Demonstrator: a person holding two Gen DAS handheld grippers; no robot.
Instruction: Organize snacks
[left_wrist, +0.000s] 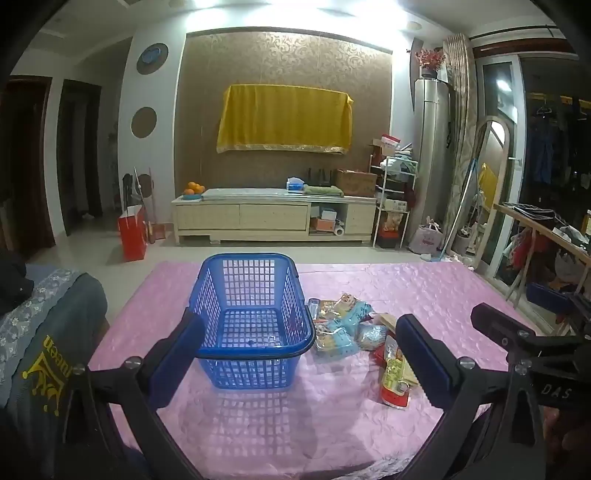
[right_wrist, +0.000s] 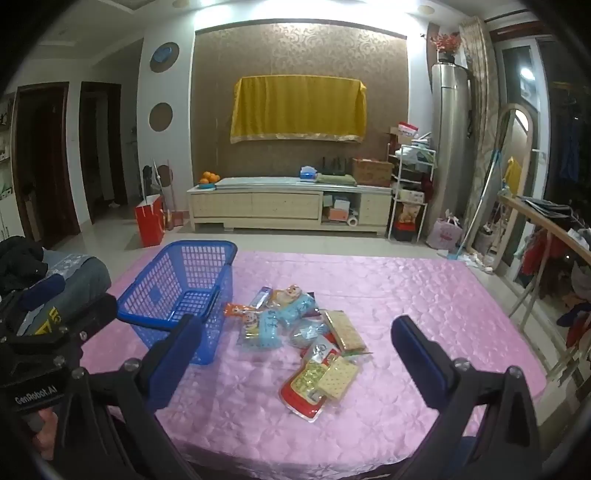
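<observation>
An empty blue basket (left_wrist: 255, 321) stands on a pink-covered table (right_wrist: 424, 295), the snack pile (right_wrist: 299, 332) just beside its right wall. The right gripper (right_wrist: 295, 343), nearer the pile, faces it directly, while the left gripper (left_wrist: 299, 339) faces the basket; both are wide open, holding nothing.

The basket (left_wrist: 251, 295) is glossy blue plastic lattice. A shiny, quilted pink cloth (right_wrist: 406, 295) covers the table. The snack packets (right_wrist: 306, 332) are crinkled glossy film.
</observation>
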